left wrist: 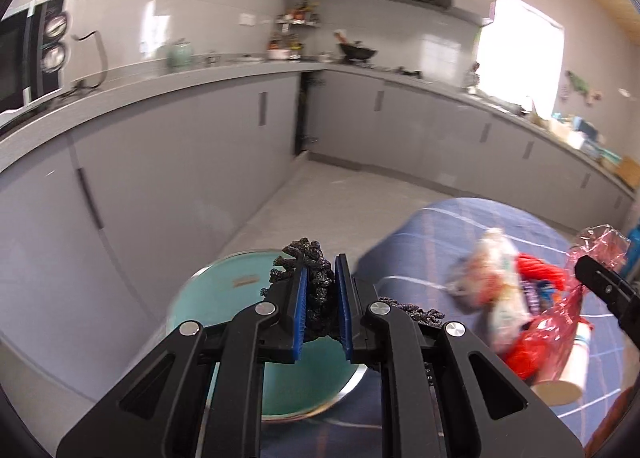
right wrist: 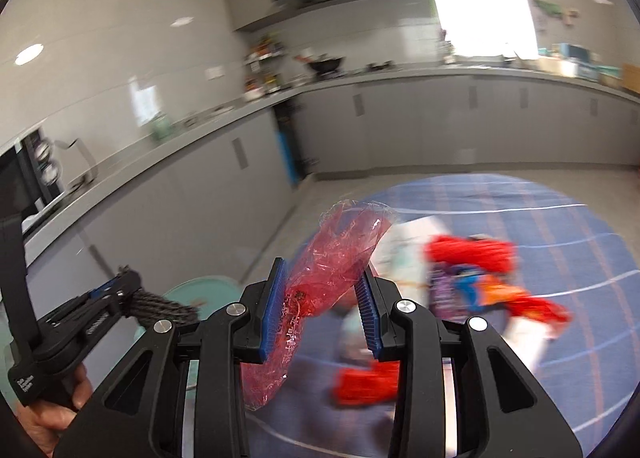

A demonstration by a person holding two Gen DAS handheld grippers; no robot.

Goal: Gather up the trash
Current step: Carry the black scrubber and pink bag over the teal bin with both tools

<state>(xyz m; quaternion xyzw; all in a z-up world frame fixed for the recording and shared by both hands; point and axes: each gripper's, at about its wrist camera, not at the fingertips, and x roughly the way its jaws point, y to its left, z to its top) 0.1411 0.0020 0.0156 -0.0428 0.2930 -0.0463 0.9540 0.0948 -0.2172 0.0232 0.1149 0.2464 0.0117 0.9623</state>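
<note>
My left gripper (left wrist: pixel 322 270) is shut on a dark, knobbly piece of trash (left wrist: pixel 316 290) and holds it above a round teal bin (left wrist: pixel 216 298). In the right wrist view my right gripper (right wrist: pixel 322 274) is shut on a crumpled red see-through plastic bag (right wrist: pixel 340 250), lifted over the round table with a blue checked cloth (right wrist: pixel 560 218). On the cloth lie blurred red wrappers (right wrist: pixel 468 254), a purple packet (right wrist: pixel 444 290) and a paper cup (left wrist: pixel 568 370). The left gripper (right wrist: pixel 120 286) with its dark piece (right wrist: pixel 168 308) shows at the left, the right gripper (left wrist: pixel 600 278) at the right edge.
Grey kitchen cabinets (left wrist: pixel 180 178) and a worktop run along the left and far walls, with a microwave (left wrist: pixel 24 58) at the far left. Pale floor (left wrist: pixel 332 198) lies between the table and the cabinets. A person's hand (right wrist: pixel 52 418) grips the left tool's handle.
</note>
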